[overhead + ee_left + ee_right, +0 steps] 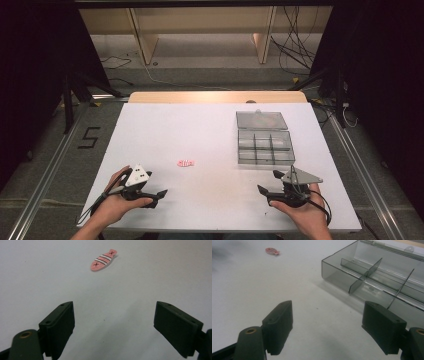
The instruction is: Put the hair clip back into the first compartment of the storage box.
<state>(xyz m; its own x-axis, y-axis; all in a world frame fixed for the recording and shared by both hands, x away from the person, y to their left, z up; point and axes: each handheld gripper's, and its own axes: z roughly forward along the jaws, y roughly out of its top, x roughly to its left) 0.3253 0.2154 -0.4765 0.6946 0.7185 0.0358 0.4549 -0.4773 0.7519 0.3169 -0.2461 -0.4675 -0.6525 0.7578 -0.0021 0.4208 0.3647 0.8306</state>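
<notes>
White laminate covers the table (210, 135), a flat rectangular top with a strip of pale wood along its far edge. Near the middle of it, toward the near side, lies a small flat pink fish-shaped piece (185, 163) with white and dark stripes across its body and a small black cross at each end; it lies flat on the surface, touching nothing else.

On the right half of the table sits a clear smoky-grey plastic compartment box (265, 147), its hinged lid (261, 119) swung open and lying flat beyond it. Thin dividers split the tray into several cells, and the cells look bare in the right gripper view (372, 277).

The left gripper (150, 195) is held in the person's left hand (112, 205) at the near left corner, low over the table. In the left gripper view its black jaws stand wide apart with nothing between them, and the fish piece (103, 260) lies ahead, well apart from the pads.

The right gripper (272, 186) is held in the right hand (305, 212) at the near right, just short of the box's near wall. Its jaws also stand wide apart and grip nothing; the fish piece (272, 251) shows far off to the left.
</notes>
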